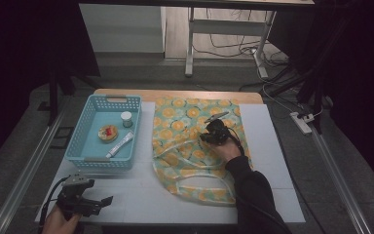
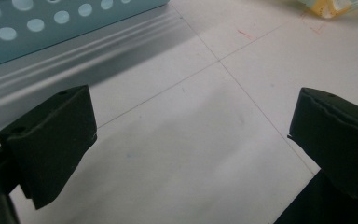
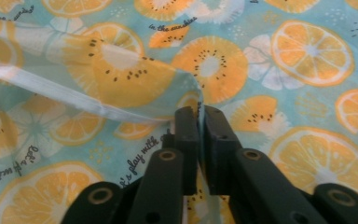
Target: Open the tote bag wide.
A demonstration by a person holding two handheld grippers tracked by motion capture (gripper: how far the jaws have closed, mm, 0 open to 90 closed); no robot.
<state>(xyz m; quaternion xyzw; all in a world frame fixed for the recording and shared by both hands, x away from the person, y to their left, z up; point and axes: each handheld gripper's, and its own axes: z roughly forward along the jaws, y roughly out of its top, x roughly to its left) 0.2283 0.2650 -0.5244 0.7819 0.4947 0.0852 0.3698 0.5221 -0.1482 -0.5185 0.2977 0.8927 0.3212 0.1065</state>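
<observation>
The right claw (image 3: pixel 200 116) is clamped shut on a fold of the fruit-print bag (image 1: pixel 185 146), which lies flat mid-counter with its handles toward six o'clock. The left claw (image 1: pixel 95 204) rests wide open at seven o'clock, well apart, just below the blue basket (image 1: pixel 80 141). The right hand is nearer.

One fruit-print bag (image 1: pixel 190 146), one basket (image 1: pixel 80 141), three items inside
</observation>
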